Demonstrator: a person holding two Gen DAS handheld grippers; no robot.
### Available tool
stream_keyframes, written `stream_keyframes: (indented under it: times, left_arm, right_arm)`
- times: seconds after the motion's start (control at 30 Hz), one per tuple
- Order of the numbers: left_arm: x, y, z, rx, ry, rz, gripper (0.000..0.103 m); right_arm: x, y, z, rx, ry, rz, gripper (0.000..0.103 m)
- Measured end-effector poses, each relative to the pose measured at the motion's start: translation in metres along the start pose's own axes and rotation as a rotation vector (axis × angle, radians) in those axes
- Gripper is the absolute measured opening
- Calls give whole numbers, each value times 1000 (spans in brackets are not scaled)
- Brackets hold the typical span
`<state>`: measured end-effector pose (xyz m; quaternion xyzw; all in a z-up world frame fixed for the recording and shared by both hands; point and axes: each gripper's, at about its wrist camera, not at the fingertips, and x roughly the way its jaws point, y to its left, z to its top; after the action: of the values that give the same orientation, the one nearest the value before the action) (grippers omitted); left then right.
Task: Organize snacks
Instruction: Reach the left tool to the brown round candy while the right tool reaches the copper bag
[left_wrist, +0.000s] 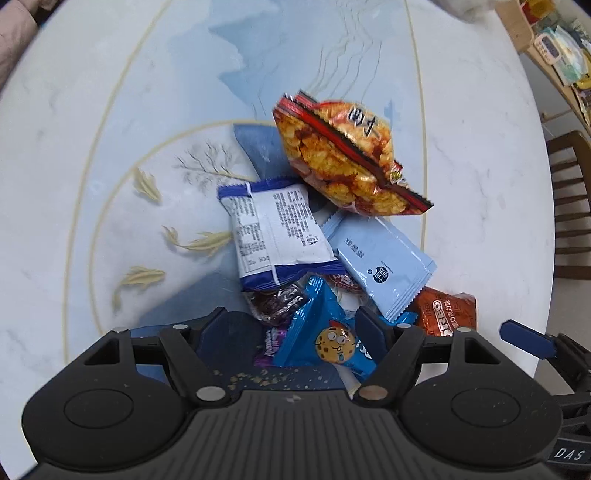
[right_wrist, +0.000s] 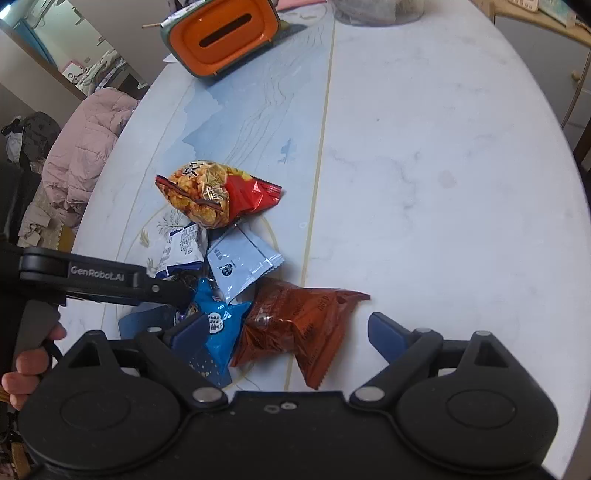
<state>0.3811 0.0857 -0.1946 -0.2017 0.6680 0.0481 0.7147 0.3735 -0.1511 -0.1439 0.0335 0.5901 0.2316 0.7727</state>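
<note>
A small heap of wrapped snacks is shown on a round white marble-patterned table (right_wrist: 424, 155) with a pale blue painted centre. At the far end of the heap lies a puffed red and orange crisp bag (left_wrist: 343, 155); below it a white sachet with dark blue ends (left_wrist: 273, 236) and a flat light blue sachet (left_wrist: 380, 266) are seen side by side, the latter partly overlapping the former's neighbours. Nearest the cameras lie a bright blue cookie packet printed with a cartoon biscuit (left_wrist: 325, 332), a dark clear-wrapped sweet (left_wrist: 275, 302) and a crumpled brown Oreo wrapper (right_wrist: 299, 325). The left claw (left_wrist: 295, 332) is held steeply downward over the near end of the heap, its jaws moderately apart with the blue cookie packet lying between them; no pad is seen pressing on it. The right claw (right_wrist: 291, 332) stands wide, its jaws set either side of the brown wrapper and the blue packet, with its left finger lying over the blue packet and the right one clear of both. A person's hand (right_wrist: 22, 373) is seen on the left tool's handle. An orange and green tissue box (right_wrist: 225, 33) stands at the far table edge, well apart from the heap.
</note>
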Motion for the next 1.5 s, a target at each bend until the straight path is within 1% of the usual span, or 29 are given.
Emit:
stream_keyframes:
  times: [0.1,0.27,0.33,0.4,0.47,0.6,0.7,0.73,0.77,0.8,0.83,0.87,0.93,1.03,1.27,1.33,1.37,1.4,1.5]
  left_arm:
    - [10,1,5,1,22,9,75]
    - [15,7,11,-34,33,-4,73]
    - [18,7,11,-38,41,-11,69]
    - [19,7,11,-39,41,-15,68]
    - [19,7,12,-46,41,-24,63]
    - [19,10,13,-67,43,-44,58]
    - [20,17,14,-95,41,-62,50]
    - [21,20,14,-106,42,-71,46]
    - [21,24,14,-113,41,-72,42]
    - [21,25,14,-115,39,-68,40]
    - [20,28,13,-119,40,-66,35]
    - [21,30,13,-126,43,-68,32]
    - [22,33,11,-138,46,-70,26]
    - [22,37,9,-144,38,-66,24]
    - [11,46,-4,-147,25,-64,22]
    - [6,52,-8,-155,19,-76,21]
    - [0,53,-10,-158,17,-80,19]
    - [-2,54,-11,-160,17,-86,14]
    - [-11,58,-18,-163,5,-106,12]
  right_arm:
    - [7,-1,1,-2,8,2,91]
    - [13,-3,5,-4,17,15,89]
    - [16,-3,5,-7,16,16,89]
    - [19,-4,5,-6,23,13,88]
    - [24,-4,5,-7,32,10,86]
    - [30,-2,3,-11,44,9,84]
    - [33,0,2,-14,44,-2,80]
    - [33,0,2,-15,43,-3,74]
    - [33,0,1,-16,40,-5,71]
    - [33,0,1,-15,38,-1,69]
    - [32,-1,0,-15,33,0,67]
    - [31,-1,0,-15,29,-1,66]
    - [28,-2,-1,-14,21,-7,59]
    - [25,-3,-3,-13,11,-7,53]
    - [9,-7,-11,-9,-13,-3,50]
    - [4,-7,-14,-10,-22,-2,50]
    - [1,-7,-15,-9,-25,-1,49]
    - [-2,-8,-17,-10,-29,3,49]
    - [-14,-7,-21,-14,-44,13,49]
